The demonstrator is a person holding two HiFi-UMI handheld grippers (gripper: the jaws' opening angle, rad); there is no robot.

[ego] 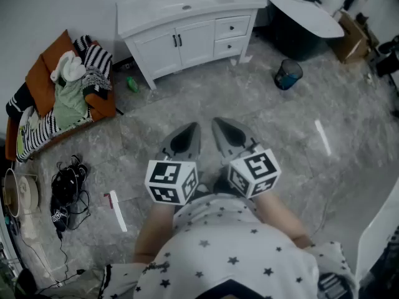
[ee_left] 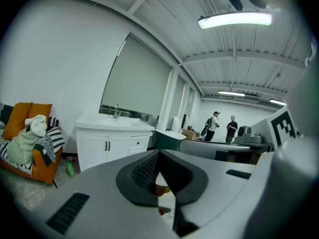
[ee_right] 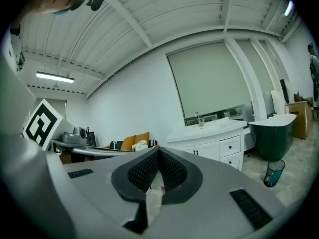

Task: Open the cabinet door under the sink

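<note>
A white sink cabinet (ego: 187, 27) stands against the far wall, its two doors (ego: 177, 45) shut, each with a dark handle, and two drawers to their right. It also shows in the left gripper view (ee_left: 112, 146) and the right gripper view (ee_right: 219, 146). Both grippers are held close together in front of the person, well short of the cabinet. My left gripper (ego: 193, 128) is shut with nothing in it. Beside it my right gripper (ego: 217, 124) is shut and empty too.
An orange sofa (ego: 43, 86) piled with clothes sits at the left, a green bottle (ego: 132, 84) by the cabinet's leg. A dark bathtub (ego: 305, 20) and a small bin (ego: 287, 75) are at the right. Cables (ego: 65, 189) lie on the floor. Two people (ee_left: 219, 126) stand far off.
</note>
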